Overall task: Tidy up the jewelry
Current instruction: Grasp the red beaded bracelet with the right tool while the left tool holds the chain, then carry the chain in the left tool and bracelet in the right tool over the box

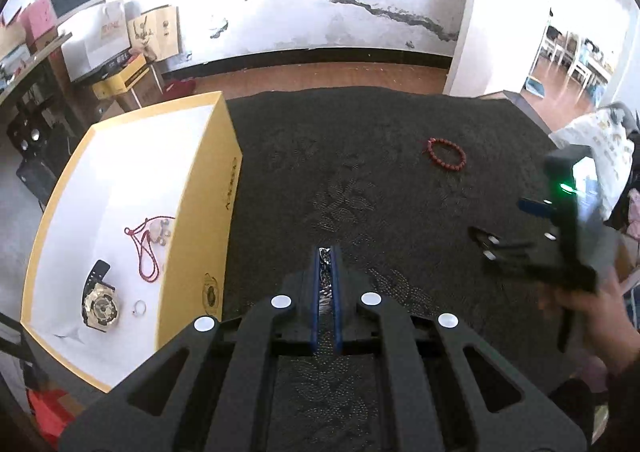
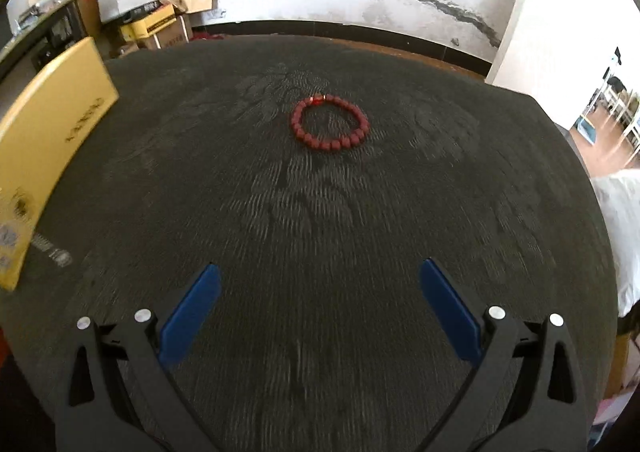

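Observation:
My left gripper (image 1: 327,252) is shut on a silver chain (image 1: 326,294), held above the dark patterned tablecloth (image 1: 360,171) just right of the yellow box (image 1: 120,211). The box's white inside holds a gold watch (image 1: 100,304), a red cord necklace (image 1: 146,252), a small ring (image 1: 139,307) and pale beads (image 1: 162,232). A red bead bracelet (image 2: 330,127) lies on the cloth ahead of my open, empty right gripper (image 2: 320,292); it also shows in the left wrist view (image 1: 447,153). The right gripper shows in the left wrist view (image 1: 486,242) at the right.
The yellow box's outer wall (image 2: 48,155) stands at the left in the right wrist view. Boxes and paper bags (image 1: 120,39) are stacked on the floor behind the table. White fabric (image 2: 624,240) lies at the table's right edge.

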